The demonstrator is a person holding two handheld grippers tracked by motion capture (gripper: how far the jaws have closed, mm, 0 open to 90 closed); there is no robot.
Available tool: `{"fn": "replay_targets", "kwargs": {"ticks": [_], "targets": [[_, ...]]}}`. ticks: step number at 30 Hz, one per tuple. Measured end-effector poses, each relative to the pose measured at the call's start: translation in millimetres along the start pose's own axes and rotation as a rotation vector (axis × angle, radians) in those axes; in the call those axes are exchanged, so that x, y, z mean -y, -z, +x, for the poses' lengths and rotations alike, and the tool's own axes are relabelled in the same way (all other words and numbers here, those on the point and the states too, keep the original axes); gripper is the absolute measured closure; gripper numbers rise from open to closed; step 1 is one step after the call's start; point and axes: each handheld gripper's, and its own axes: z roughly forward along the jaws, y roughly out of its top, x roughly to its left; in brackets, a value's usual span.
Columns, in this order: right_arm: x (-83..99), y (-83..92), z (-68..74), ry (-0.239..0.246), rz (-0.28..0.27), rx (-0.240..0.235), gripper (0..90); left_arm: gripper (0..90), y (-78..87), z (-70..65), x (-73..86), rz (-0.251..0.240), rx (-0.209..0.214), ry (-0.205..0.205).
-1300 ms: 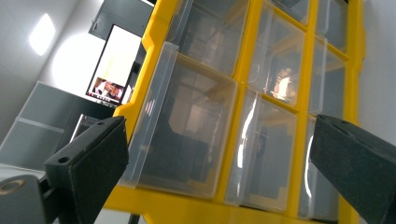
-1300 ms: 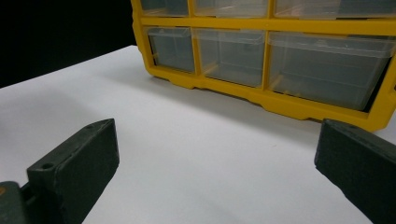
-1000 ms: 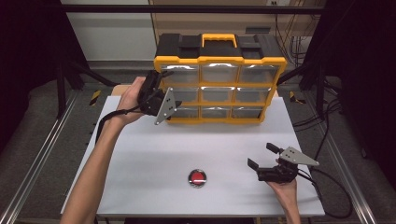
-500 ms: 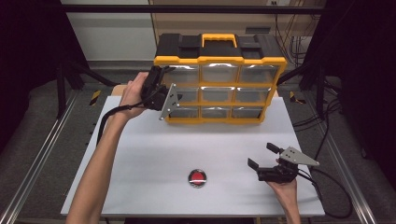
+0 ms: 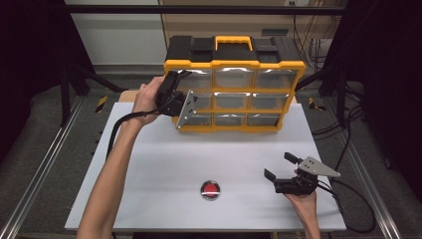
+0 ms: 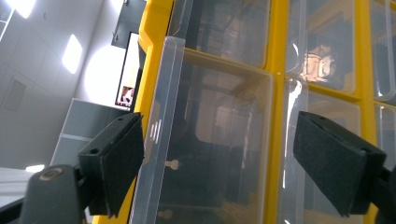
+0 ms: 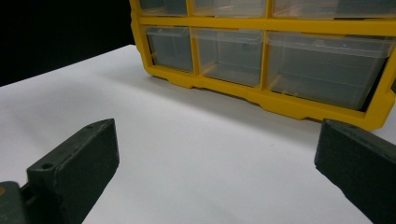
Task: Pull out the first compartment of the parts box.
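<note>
Both grippers open; left gripper (image 5: 180,82) at drawer (image 6: 205,140).

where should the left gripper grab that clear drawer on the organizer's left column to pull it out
Grip the clear drawer by its protruding front lip, coming straight at the yellow organizer from the front. The left gripper already straddles it, and its jaws have just been closing.

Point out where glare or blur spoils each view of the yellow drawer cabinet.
High view: glare whitens the top drawers of the cabinet. Left gripper view: ceiling lights blow out at upper left, reflections cloud the clear drawer front. Right gripper view: evenly lit, near jaws soft.
</note>
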Motion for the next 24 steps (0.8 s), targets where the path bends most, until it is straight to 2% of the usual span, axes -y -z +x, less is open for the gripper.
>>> {"fn": "replay_targets", "kwargs": {"ticks": [7, 14, 24], "targets": [[-0.3, 0.4, -0.2, 0.001, -0.001, 0.001, 0.7, 20.9, -3.6, 0.3, 2.6, -0.003, -0.030, -0.020], [-0.1, 0.1, 0.0, -0.001, -0.001, -0.001, 0.7, 23.1, -4.0, 1.5, 5.7, 0.001, -0.038, -0.036], [0.0, -0.3, 0.0, -0.002, 0.002, -0.001, 0.7, 30.6, -7.3, 2.0, 2.3, 0.042, -0.061, -0.121]]}}
